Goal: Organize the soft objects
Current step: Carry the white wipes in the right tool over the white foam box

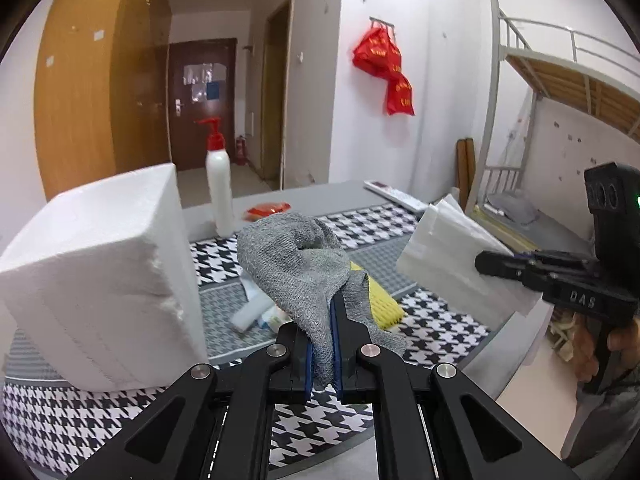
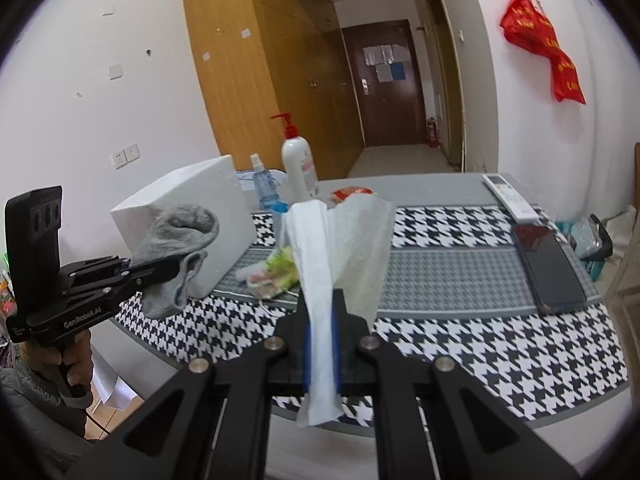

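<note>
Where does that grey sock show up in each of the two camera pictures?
Left wrist view: the grey sock fills the centre, pinched in the left gripper at the bottom.
Right wrist view: the grey sock hangs at the left, in front of the white foam block.
Shared landmark: the white pump bottle with the red top, standing on the table beyond the block.

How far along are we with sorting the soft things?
Nothing looks put away yet. In hand: the left gripper is shut on the grey sock, the right gripper on the white tissue, both held above the table. Left: placing both, perhaps by the foam box, though no target is evident, plus the small pile of packets still lying on the checked mat.
</note>
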